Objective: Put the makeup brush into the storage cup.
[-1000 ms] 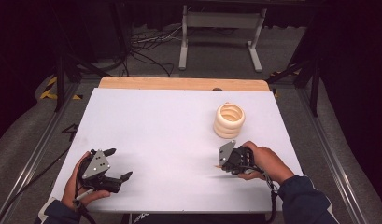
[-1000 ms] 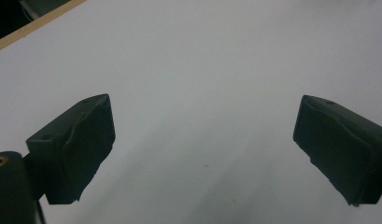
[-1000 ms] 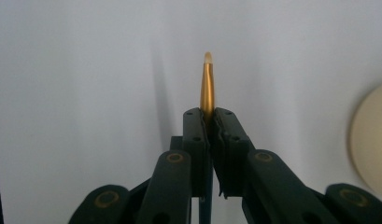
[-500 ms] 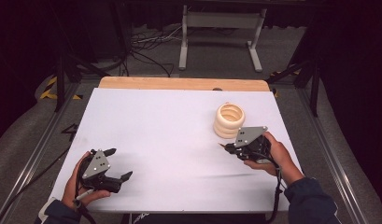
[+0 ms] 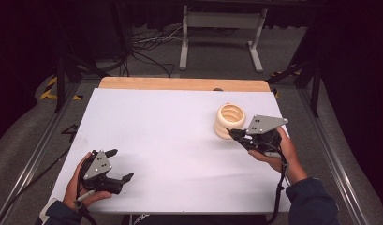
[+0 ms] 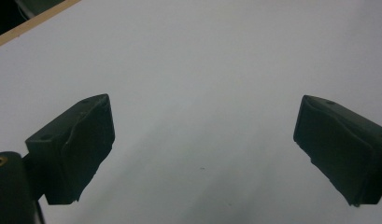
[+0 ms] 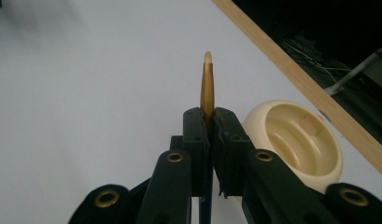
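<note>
White table [image 5: 180, 140], right gripper [image 7: 210, 116] clamped on gold blade [image 7: 207, 84], left gripper [image 6: 202, 140] apart.

Cream ribbed holder [image 5: 230, 120] close ahead of right gripper [image 5: 232, 134]; elsewhere open table [image 5: 170, 131].

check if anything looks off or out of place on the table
Nothing stands out. The cream ribbed holder stands upright on the white table, and the right hand-held gripper is shut on a thin golden stick, held straight.
</note>
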{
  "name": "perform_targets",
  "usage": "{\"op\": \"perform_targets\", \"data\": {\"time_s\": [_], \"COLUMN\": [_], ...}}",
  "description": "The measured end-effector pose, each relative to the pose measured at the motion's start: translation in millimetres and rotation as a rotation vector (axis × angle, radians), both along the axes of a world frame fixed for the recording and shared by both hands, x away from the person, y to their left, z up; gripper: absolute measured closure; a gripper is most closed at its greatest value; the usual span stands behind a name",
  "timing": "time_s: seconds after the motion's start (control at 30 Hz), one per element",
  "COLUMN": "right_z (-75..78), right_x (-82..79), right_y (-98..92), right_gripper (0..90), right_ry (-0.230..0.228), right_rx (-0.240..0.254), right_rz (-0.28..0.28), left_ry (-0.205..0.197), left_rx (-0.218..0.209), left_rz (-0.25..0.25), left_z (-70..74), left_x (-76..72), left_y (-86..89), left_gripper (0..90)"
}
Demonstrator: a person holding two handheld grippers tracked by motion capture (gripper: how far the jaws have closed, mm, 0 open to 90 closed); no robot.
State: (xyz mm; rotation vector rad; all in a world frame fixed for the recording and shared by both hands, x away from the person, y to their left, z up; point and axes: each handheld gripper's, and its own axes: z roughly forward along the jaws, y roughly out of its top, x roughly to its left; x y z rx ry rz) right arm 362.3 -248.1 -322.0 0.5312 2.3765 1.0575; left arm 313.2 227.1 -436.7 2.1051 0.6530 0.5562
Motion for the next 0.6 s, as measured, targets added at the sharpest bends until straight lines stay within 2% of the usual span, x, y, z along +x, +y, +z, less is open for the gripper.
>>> {"op": "perform_targets", "data": {"time_s": [0.2,0.27,0.33,0.37,0.53,0.6], "right_z": [2.4,3.7,4.5,4.5,8.2,9.5], "right_x": [2.5,3.7,5.4,5.4,9.1,10.4], "right_y": [-0.8,-2.4,-3.1,-3.1,-6.2,-6.4], "right_gripper": [84.4,84.4,84.4,84.4,84.4,84.4], "right_ry": [-0.034,-0.047,-0.064,-0.064,-0.091,-0.095], "right_rx": [0.07,0.115,0.138,0.138,0.21,0.22], "right_rz": [-0.033,-0.052,-0.078,-0.078,-0.115,-0.12], "left_ry": [0.0,-0.001,-0.001,-0.001,-0.005,-0.007], "left_rx": [-0.003,-0.002,-0.004,-0.007,-0.008,-0.009], "left_rz": [0.002,0.001,0.001,-0.002,0.0,0.0], "left_z": [-0.4,-0.3,-0.3,-0.3,-0.2,0.1], "left_x": [0.4,0.6,0.7,0.7,0.5,0.3], "left_y": [0.4,0.7,0.8,1.1,1.7,1.6], "left_gripper": [6.1,6.0,5.8,5.8,5.8,5.8]}}
